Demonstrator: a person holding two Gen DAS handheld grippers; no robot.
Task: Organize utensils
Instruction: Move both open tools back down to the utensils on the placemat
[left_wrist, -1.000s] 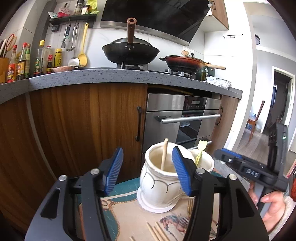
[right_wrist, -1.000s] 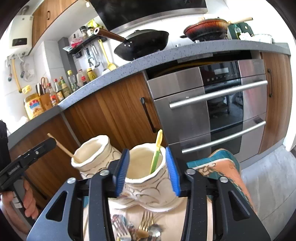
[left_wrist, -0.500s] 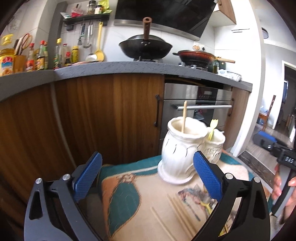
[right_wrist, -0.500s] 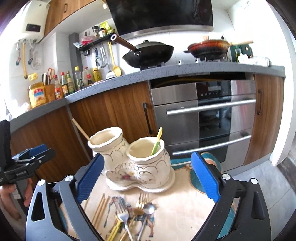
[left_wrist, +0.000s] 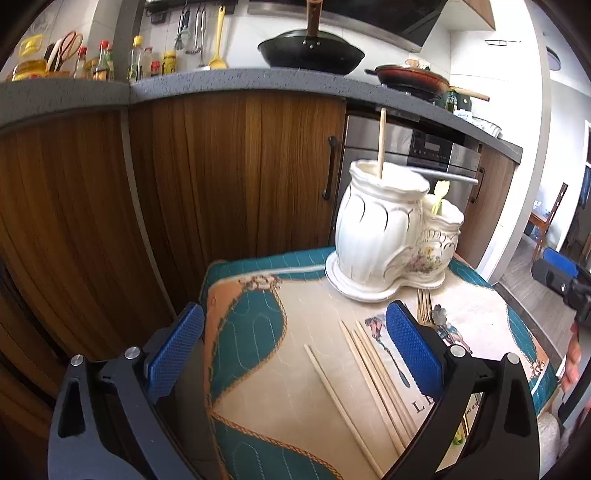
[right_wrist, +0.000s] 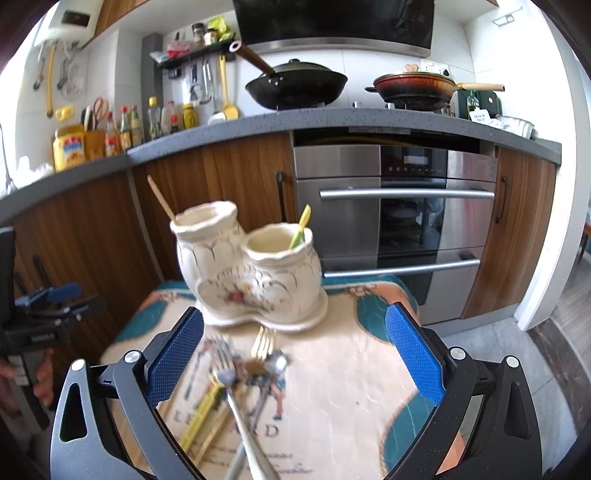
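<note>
A white ceramic double holder (left_wrist: 384, 236) (right_wrist: 251, 273) stands at the far side of a patterned cloth (left_wrist: 295, 354) (right_wrist: 347, 384). One chopstick (left_wrist: 381, 144) (right_wrist: 161, 198) stands in its taller pot, a yellow-green utensil (left_wrist: 438, 196) (right_wrist: 300, 227) in the shorter pot. Several loose chopsticks (left_wrist: 373, 376) lie on the cloth under my left gripper (left_wrist: 295, 350), which is open and empty. Forks (right_wrist: 226, 369), a spoon (right_wrist: 275, 363) and a yellow-handled utensil (right_wrist: 201, 413) lie below my open, empty right gripper (right_wrist: 293, 350). Both grippers hang back from the holder.
Wooden cabinet doors (left_wrist: 229, 177) and a steel oven (right_wrist: 391, 221) stand right behind the cloth-covered surface. A grey counter (right_wrist: 258, 125) above carries a wok, a pan and bottles. Tiled floor (right_wrist: 524, 369) drops away at the right. A hand (right_wrist: 40, 380) holds the other gripper at the left.
Both grippers opened wide and drew back from the holder's pots, leaving a chopstick and the yellow-green utensil standing in them. The loose utensils on the cloth came into view.
</note>
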